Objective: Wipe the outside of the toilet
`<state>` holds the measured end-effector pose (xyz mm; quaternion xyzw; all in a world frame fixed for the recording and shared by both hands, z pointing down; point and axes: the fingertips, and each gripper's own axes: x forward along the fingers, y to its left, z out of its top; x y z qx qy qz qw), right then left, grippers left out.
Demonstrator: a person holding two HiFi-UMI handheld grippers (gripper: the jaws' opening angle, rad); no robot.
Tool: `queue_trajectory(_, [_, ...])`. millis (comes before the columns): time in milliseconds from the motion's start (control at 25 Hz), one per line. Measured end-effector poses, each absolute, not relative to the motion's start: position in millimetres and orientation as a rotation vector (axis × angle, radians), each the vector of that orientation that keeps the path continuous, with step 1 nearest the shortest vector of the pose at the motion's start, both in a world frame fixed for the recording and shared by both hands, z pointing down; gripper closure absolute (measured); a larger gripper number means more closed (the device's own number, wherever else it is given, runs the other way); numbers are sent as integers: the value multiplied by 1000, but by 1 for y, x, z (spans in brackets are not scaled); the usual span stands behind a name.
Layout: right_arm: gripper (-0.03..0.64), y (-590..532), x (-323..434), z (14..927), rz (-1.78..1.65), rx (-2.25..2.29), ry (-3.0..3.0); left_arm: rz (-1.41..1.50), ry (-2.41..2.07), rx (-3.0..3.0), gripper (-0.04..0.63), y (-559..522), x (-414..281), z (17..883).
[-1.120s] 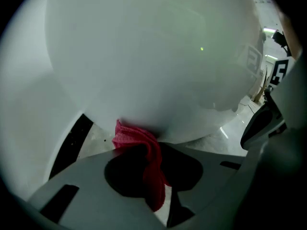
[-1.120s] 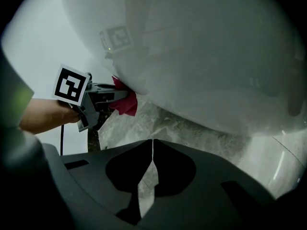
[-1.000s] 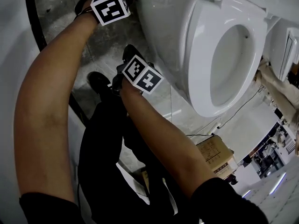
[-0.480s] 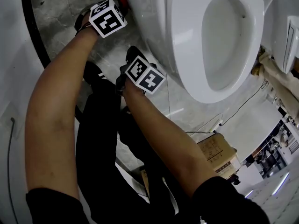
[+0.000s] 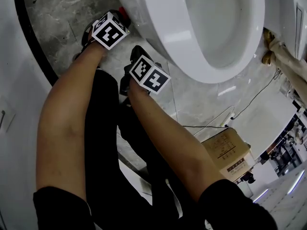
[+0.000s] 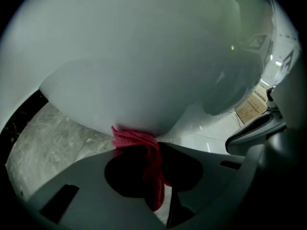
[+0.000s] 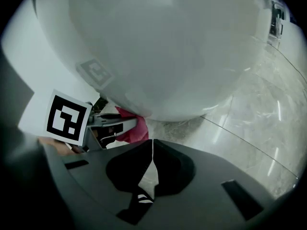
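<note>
The white toilet [image 5: 158,28] fills the top of the head view, its seat open. My left gripper [image 6: 154,145] is shut on a red cloth [image 6: 139,145] and presses it against the underside of the bowl's outer wall [image 6: 144,56]. In the head view the red cloth [image 5: 125,15] shows just beyond the left marker cube [image 5: 109,31]. My right gripper [image 7: 152,143] is shut with nothing in it and hangs just below the bowl [image 7: 163,47], beside the left gripper [image 7: 108,123] and the cloth [image 7: 133,128].
Grey marble floor [image 5: 72,8] lies under the bowl, with pale glossy tiles [image 5: 211,99] to the right. A cardboard box [image 5: 225,152] and a thin black cable [image 5: 249,102] lie right of the toilet. The person's black-clad legs [image 5: 115,152] crouch below the grippers.
The head view has swung, so the toilet sits higher in the picture. Both grippers have kept close under the bowl, and the left still holds the cloth against it.
</note>
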<state>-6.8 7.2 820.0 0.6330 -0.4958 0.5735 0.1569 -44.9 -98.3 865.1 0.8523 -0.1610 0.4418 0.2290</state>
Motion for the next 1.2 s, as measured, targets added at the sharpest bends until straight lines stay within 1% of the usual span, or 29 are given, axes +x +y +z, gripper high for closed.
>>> queue_trajectory(240, [581, 47, 27, 814, 1651, 1858, -1352, 1107, -497, 2255, 511, -63, -25, 862])
queue_trajectory(440, [581, 74, 57, 806, 1649, 1896, -1320, 1080, -494, 2238, 511, -31, -1, 853])
queue_trajectory(800, [581, 118, 107, 795, 1642, 1944, -1233, 857, -476, 2205, 511, 35, 75, 827])
queue_trajectory(1000, [581, 119, 104, 737, 1669, 1892, -1374, 806, -572, 2131, 509, 64, 56, 766])
queue_trajectory(1200, [581, 93, 80, 615, 1553, 1771, -1657, 745, -768, 2065, 509, 59, 22, 650])
